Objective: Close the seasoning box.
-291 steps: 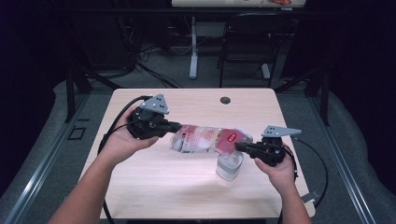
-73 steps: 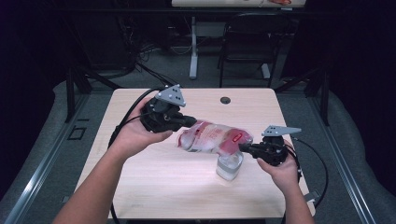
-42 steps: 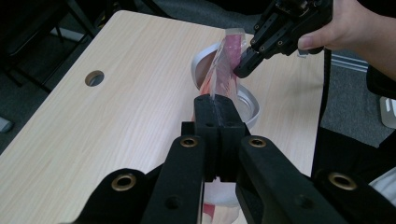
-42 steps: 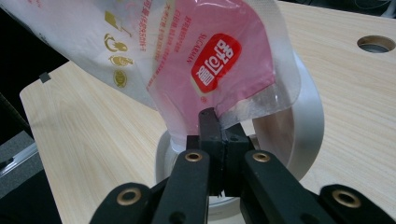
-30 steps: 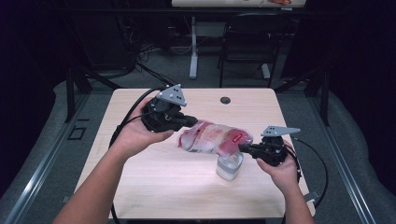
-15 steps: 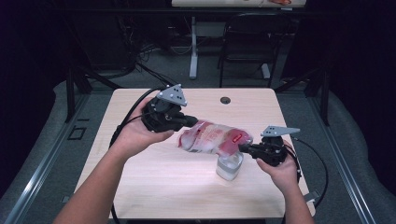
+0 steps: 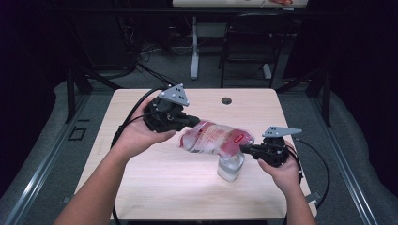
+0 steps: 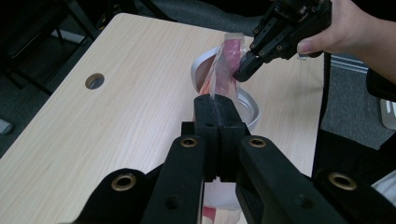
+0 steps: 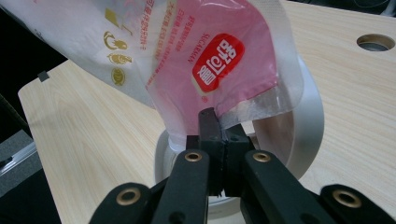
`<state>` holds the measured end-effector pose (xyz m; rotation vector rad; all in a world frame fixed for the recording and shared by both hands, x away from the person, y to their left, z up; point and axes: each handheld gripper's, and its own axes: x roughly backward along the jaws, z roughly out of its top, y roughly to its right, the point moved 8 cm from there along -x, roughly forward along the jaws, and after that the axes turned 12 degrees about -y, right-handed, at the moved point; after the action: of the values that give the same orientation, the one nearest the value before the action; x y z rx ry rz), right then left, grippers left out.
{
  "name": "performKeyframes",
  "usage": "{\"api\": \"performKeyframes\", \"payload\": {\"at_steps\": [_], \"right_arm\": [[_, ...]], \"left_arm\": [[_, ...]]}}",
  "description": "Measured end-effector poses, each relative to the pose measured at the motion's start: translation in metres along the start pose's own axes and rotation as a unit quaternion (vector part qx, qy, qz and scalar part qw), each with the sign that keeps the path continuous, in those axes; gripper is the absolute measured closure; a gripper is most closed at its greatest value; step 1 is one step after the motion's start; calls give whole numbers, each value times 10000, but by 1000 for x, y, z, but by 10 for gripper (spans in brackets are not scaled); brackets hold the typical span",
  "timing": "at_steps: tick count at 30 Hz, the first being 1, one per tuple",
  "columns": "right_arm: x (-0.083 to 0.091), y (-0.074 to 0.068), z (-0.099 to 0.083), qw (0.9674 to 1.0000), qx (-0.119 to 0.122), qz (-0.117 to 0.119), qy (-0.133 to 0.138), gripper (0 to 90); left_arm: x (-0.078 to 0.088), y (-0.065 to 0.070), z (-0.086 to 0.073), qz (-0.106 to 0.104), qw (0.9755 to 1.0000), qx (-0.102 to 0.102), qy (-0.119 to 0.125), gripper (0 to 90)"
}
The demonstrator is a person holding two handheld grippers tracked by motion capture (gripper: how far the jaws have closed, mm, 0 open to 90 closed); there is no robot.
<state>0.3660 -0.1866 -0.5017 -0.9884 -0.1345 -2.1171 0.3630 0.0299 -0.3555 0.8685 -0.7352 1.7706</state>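
A clear and pink plastic bag [image 7: 213, 137] with red print hangs stretched between both grippers above the table. My left gripper [image 7: 192, 122] is shut on its upper left end, raised higher, and the bag's edge [image 8: 223, 65] runs away from its closed jaws. My right gripper [image 7: 244, 149] is shut on the lower right corner [image 9: 243, 112], next to the red logo [image 9: 218, 59]. A clear round container [image 7: 230, 166] stands on the table right under that lower end, its white rim [image 9: 310, 116] showing behind the bag. The other hand's gripper [image 8: 275, 37] pinches the bag's far end.
The light wooden table [image 7: 155, 183] has a round cable hole [image 7: 226, 100] near its far edge. Black cables [image 7: 129, 117] trail from both grippers. Chairs and a desk leg [image 7: 194, 47] stand on the dark floor beyond the table.
Since the earliest frame my left gripper has lifted its end of the bag up and away, tilting the bag toward the container. Over the last second nothing has visibly moved.
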Motion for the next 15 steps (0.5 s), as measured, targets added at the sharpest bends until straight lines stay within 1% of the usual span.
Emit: {"api": "performKeyframes", "payload": {"at_steps": [15], "right_arm": [[1,0,0,10000,5,-4,-4,900]], "left_arm": [[1,1,1,-11,10000,-8,17,900]]}}
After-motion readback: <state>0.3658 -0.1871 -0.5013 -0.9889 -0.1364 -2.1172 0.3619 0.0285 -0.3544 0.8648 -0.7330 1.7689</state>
